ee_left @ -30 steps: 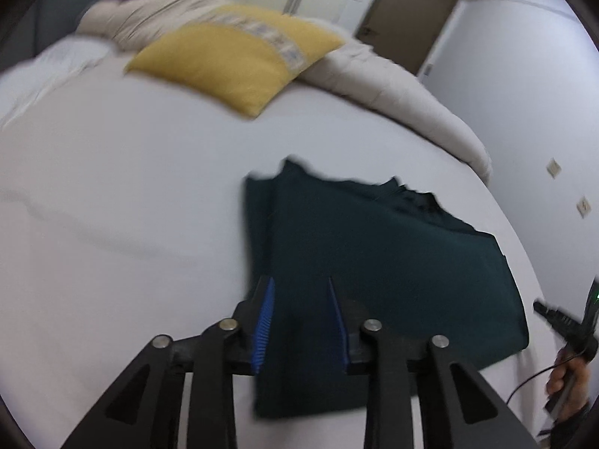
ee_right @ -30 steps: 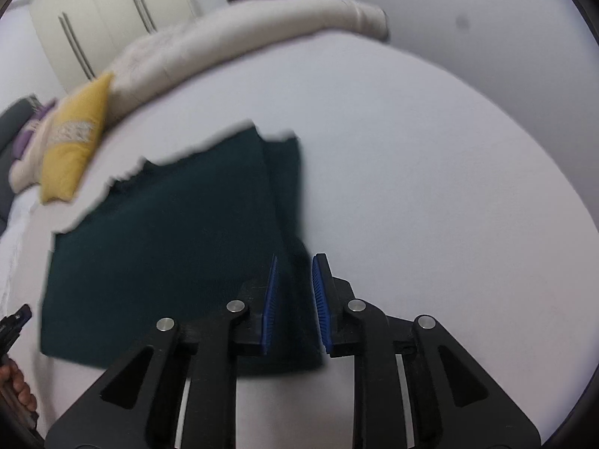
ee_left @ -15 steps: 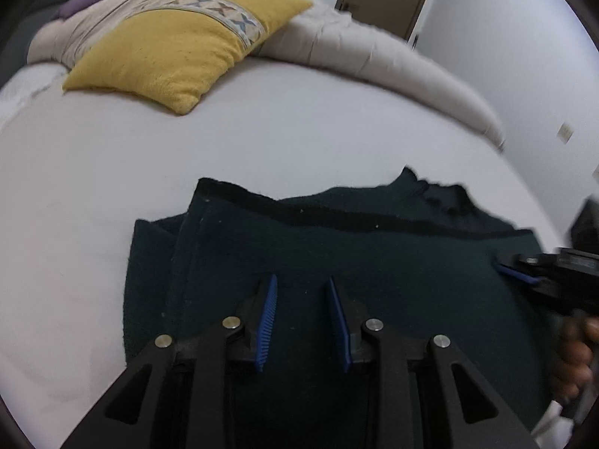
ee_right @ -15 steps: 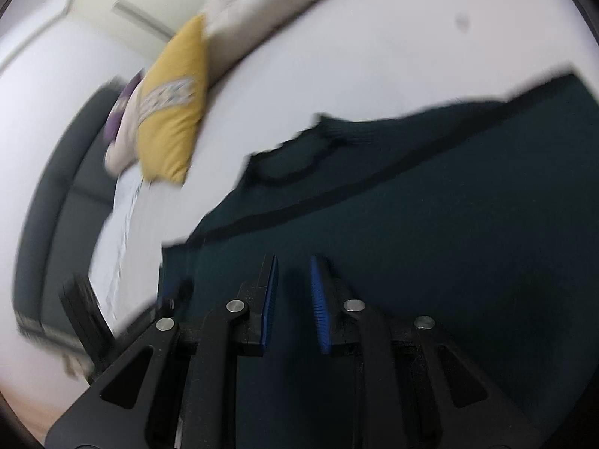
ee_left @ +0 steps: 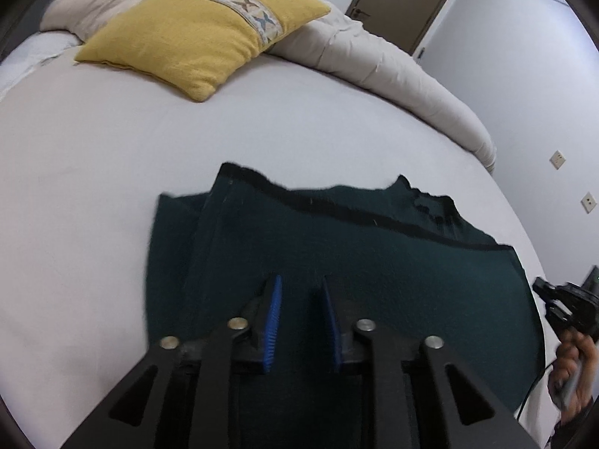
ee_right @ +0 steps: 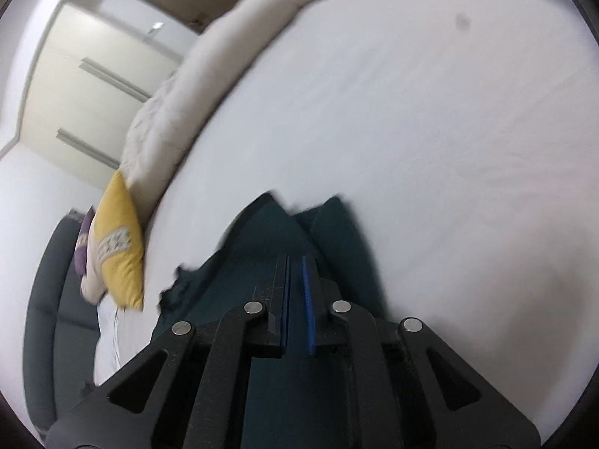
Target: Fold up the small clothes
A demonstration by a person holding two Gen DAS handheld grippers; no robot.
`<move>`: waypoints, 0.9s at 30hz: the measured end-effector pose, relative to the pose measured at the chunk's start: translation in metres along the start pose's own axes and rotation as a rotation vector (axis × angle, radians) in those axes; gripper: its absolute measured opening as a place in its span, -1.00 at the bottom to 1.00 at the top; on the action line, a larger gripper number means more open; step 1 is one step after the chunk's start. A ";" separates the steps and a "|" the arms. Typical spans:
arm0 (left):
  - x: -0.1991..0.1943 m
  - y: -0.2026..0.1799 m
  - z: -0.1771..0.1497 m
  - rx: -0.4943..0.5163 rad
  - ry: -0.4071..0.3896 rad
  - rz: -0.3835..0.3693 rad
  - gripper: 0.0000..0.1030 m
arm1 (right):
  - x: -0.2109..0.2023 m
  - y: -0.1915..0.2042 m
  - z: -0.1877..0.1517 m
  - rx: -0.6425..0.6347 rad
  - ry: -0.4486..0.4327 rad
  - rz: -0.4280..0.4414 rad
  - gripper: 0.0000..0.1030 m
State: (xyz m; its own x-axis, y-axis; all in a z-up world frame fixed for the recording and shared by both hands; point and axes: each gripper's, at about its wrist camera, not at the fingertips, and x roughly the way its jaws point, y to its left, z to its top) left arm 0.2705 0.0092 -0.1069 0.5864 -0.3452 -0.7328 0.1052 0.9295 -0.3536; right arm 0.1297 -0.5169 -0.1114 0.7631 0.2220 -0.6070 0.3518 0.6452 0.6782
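A dark teal garment (ee_left: 374,262) lies folded flat on the white bed (ee_left: 93,172). My left gripper (ee_left: 299,292) is open and empty, just above the garment's near part. In the right wrist view the garment (ee_right: 262,239) is under the right gripper (ee_right: 295,265), whose jaws stand almost closed with a narrow gap; I cannot tell whether cloth is pinched between them. The right gripper also shows in the left wrist view (ee_left: 561,299) at the garment's right edge, held by a hand.
A yellow pillow (ee_left: 198,33) and a beige rolled duvet (ee_left: 374,60) lie along the far side of the bed. A dark sofa (ee_right: 45,299) stands beyond the bed's edge. A wall with sockets (ee_left: 558,159) is at the right.
The left gripper pulled back slightly and stays open over the garment. The right gripper swung round to the garment's right edge and its jaws narrowed to a thin gap.
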 end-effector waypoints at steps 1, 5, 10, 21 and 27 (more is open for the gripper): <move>-0.010 -0.004 -0.008 -0.003 -0.004 -0.012 -0.24 | -0.007 0.011 -0.010 -0.032 0.017 0.031 -0.85; -0.035 -0.014 -0.044 0.020 0.009 -0.004 -0.15 | -0.004 0.074 -0.082 -0.192 0.212 0.211 -0.84; -0.033 -0.011 -0.066 0.073 0.037 0.038 -0.16 | 0.044 0.123 -0.179 -0.338 0.475 0.280 -0.84; -0.031 -0.013 -0.071 0.123 0.029 0.056 -0.16 | -0.014 -0.012 -0.108 -0.063 0.250 0.158 -1.00; -0.030 -0.010 -0.070 0.124 0.027 0.048 -0.16 | -0.081 -0.038 -0.087 -0.098 0.078 -0.017 -0.63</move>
State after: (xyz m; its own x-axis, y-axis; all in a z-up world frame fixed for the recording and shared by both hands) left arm 0.1954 0.0007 -0.1220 0.5715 -0.3020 -0.7630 0.1775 0.9533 -0.2444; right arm 0.0075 -0.4954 -0.1245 0.7116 0.2646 -0.6509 0.3065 0.7167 0.6264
